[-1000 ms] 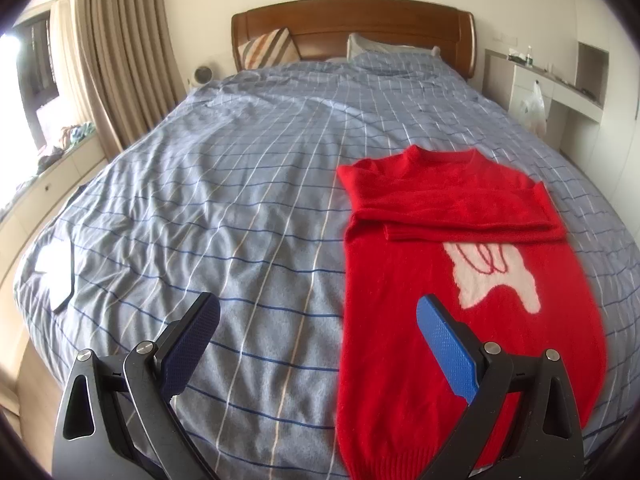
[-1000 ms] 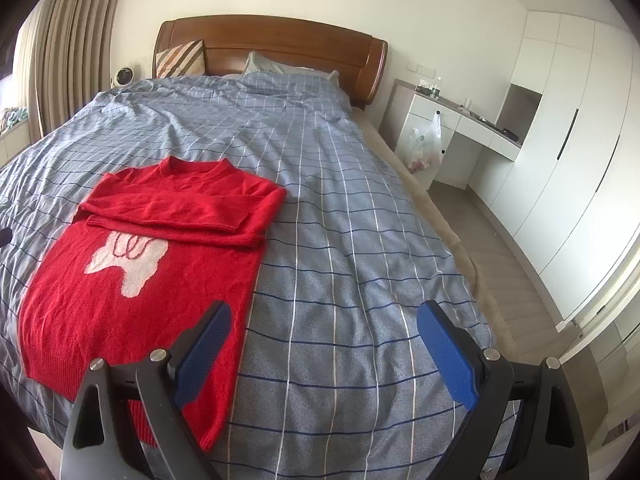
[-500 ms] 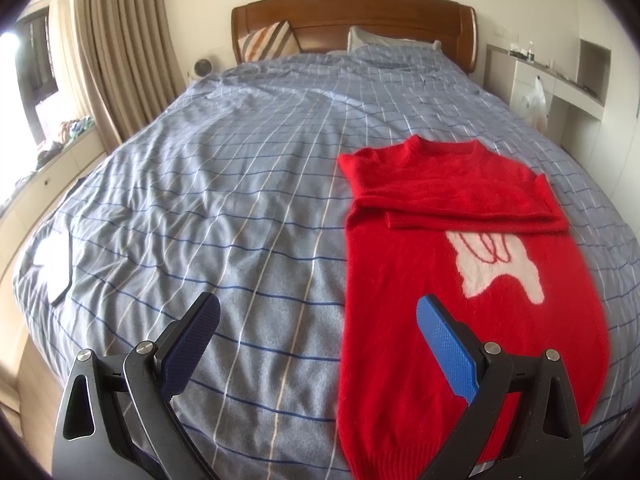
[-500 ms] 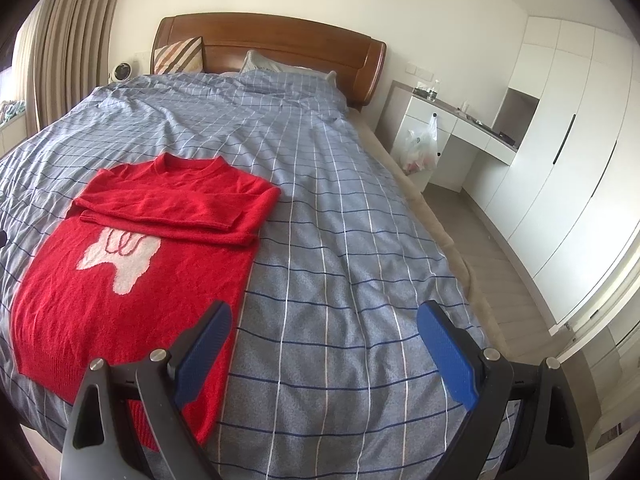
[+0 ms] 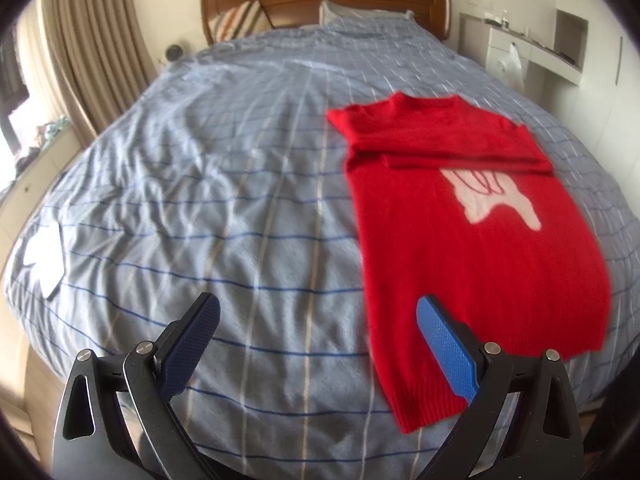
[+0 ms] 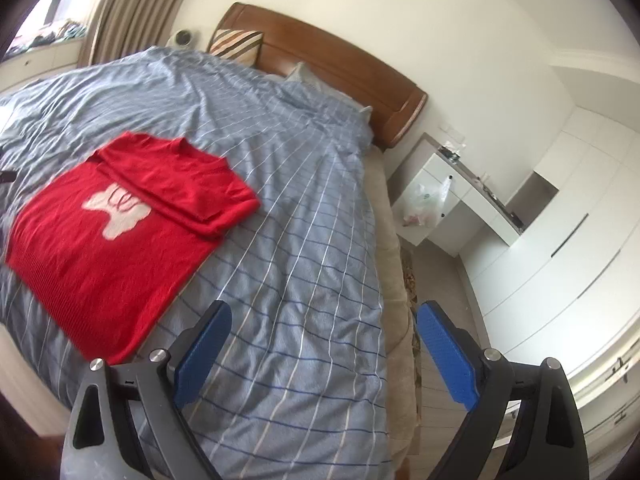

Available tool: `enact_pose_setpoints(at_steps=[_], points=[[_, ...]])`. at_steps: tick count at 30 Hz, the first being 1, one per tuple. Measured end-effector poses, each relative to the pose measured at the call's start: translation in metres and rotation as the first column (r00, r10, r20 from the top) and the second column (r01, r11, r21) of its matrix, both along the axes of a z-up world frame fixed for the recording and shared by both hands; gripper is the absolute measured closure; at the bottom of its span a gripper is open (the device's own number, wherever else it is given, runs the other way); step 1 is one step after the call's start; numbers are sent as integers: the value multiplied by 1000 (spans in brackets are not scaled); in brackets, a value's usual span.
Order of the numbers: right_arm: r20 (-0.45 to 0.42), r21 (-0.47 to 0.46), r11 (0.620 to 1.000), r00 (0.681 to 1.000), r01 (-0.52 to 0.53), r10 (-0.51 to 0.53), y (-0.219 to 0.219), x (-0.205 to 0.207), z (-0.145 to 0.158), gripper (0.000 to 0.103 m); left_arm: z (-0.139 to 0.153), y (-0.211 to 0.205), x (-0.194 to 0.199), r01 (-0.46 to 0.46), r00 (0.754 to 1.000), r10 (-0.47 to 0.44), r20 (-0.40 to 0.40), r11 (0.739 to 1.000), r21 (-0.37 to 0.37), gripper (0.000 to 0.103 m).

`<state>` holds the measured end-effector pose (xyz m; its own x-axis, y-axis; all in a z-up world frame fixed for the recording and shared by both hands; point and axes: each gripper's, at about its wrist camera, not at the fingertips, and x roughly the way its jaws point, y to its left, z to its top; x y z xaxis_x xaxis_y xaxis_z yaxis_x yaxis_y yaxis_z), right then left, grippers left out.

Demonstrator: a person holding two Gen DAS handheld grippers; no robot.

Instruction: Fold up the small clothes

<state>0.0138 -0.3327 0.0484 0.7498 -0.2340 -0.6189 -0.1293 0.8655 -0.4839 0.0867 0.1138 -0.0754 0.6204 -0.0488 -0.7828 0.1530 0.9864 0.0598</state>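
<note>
The right gripper (image 6: 323,340) hangs at six o'clock above the striped bedspread (image 6: 304,216), its blue pads (image 6: 446,354) spread wide with nothing between them. A red sweater (image 6: 100,248) with a white motif lies flat at nine o'clock, sleeves folded across its chest. The wooden headboard (image 6: 340,64) stands at twelve, and white cupboards (image 6: 560,248) fill three o'clock.

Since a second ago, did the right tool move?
Yes. The right tool swung right and tilted: the headboard now slants, and the wardrobe fills more view.
</note>
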Motion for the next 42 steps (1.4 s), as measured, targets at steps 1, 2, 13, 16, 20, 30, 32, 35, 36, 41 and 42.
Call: enact_pose_setpoints(at_steps=[1, 2, 13, 16, 20, 30, 32, 35, 36, 41, 42], points=[[-46, 54, 998, 998, -42, 44, 5, 0, -11, 9, -10, -7, -1, 24, 999, -25, -33, 1000, -13, 4], [-90, 143, 986, 991, -82, 95, 10, 2, -26, 9, -20, -14, -2, 45, 997, -47, -65, 999, -24, 4], [-356, 776, 609, 911, 165, 208, 42, 24, -206, 23, -67, -9, -26, -9, 968, -35, -250, 985, -173, 21], [-350, 793, 583, 915, 176, 200, 39, 25, -209, 25, -73, -5, -25, -26, 962, -35, -272, 976, -218, 30], [-371, 807, 558, 902, 195, 222, 40, 26, -213, 28, -75, -10, -27, -10, 958, -65, -278, 966, -259, 43], [-405, 820, 525, 880, 229, 249, 55, 34, -233, 74, -91, -13, -26, -11, 928, -127, -350, 930, -367, 99], [-408, 814, 532, 881, 231, 241, 52, 33, -232, 98, -89, -11, -27, -21, 930, -123, -345, 923, -385, 100], [-372, 840, 497, 897, 216, 238, 44, 29, -219, 98, -74, 2, -34, -32, 944, -123, -306, 888, -458, 101], [-350, 848, 491, 906, 200, 236, 42, 27, -212, 98, -66, 4, -35, -31, 952, -123, -282, 873, -486, 101], [-223, 878, 467, 952, 104, 209, 33, 41, -173, 98, -21, 6, -17, 38, 984, -131, -124, 820, -571, 101], [-193, 879, 469, 962, 82, 192, 30, 50, -165, 98, -14, 4, -6, 49, 987, -127, -97, 819, -572, 101]])
